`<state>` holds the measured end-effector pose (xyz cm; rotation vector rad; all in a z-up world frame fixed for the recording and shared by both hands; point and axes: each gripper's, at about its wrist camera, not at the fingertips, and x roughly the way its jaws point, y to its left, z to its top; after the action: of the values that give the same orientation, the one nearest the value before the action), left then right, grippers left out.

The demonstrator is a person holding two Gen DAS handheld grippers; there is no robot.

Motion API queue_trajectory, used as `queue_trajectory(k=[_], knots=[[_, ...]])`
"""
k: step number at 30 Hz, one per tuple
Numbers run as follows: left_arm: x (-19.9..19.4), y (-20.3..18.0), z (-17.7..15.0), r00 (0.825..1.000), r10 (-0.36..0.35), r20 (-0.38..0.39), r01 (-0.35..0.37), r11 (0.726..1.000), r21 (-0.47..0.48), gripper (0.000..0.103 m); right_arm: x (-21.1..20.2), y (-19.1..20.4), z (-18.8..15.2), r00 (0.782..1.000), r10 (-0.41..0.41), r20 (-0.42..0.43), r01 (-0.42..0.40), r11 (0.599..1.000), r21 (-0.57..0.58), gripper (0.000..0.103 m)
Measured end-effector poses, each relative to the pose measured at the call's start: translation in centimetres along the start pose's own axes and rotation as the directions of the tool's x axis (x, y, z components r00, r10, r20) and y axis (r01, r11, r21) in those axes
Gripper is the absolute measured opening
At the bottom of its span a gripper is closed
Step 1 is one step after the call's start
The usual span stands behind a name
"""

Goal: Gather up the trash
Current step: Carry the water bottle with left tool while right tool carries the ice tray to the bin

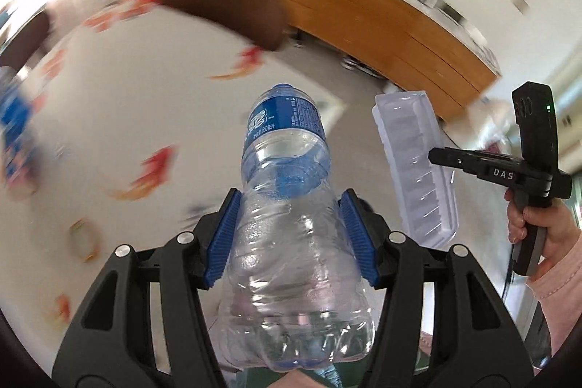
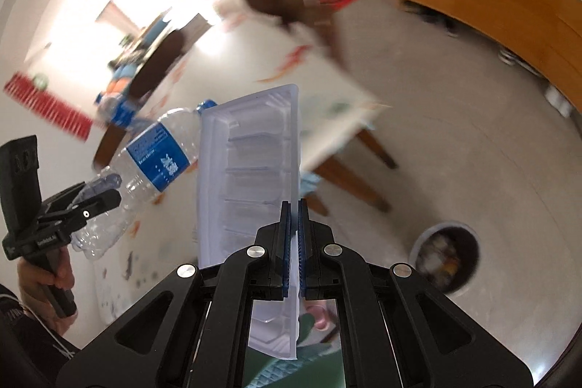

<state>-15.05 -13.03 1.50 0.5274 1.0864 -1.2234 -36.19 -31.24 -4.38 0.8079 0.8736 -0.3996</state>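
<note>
My left gripper (image 1: 289,206) is shut on a clear plastic water bottle (image 1: 287,206) with a blue label, gripped across its crumpled lower body, cap pointing away. The bottle also shows in the right wrist view (image 2: 152,151), held in the air at left by the left gripper (image 2: 92,195). My right gripper (image 2: 294,206) is shut on the edge of a clear plastic tray (image 2: 251,166) with ribbed compartments, held upright. In the left wrist view the tray (image 1: 418,166) hangs at right from the right gripper (image 1: 442,157).
A round trash bin (image 2: 445,255) with rubbish inside stands on the floor at lower right. A white table (image 2: 327,90) with wooden legs and a fish-patterned cloth is ahead. A brown chair (image 1: 222,6) and a long wooden cabinet (image 1: 382,20) stand beyond.
</note>
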Motion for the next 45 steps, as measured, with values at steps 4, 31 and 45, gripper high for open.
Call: queue_trajectory(k=[4, 31, 45], knots=[[4.5, -6.5, 2.0, 0.997, -0.064, -0.053, 0.070, 0.990, 0.120, 0.054, -3.6, -7.3, -2.3, 0.997, -0.067, 0.032, 0.063, 0.990, 0.128, 0.004], [45.0, -19.3, -8.7, 0.814, -0.060, -0.578, 0.273, 0.918, 0.289, 0.054, 19.2, -37.9, -20.9, 0.973, -0.089, -0.212, 0.211, 0.715, 0.667, 0.004], [56.9, -17.6, -12.9, 0.783, 0.015, -0.622, 0.234, 0.919, 0.317, 0.055, 29.1, -43.8, -24.0, 0.941, -0.104, -0.321, 0.302, 0.684, 0.664, 0.009]])
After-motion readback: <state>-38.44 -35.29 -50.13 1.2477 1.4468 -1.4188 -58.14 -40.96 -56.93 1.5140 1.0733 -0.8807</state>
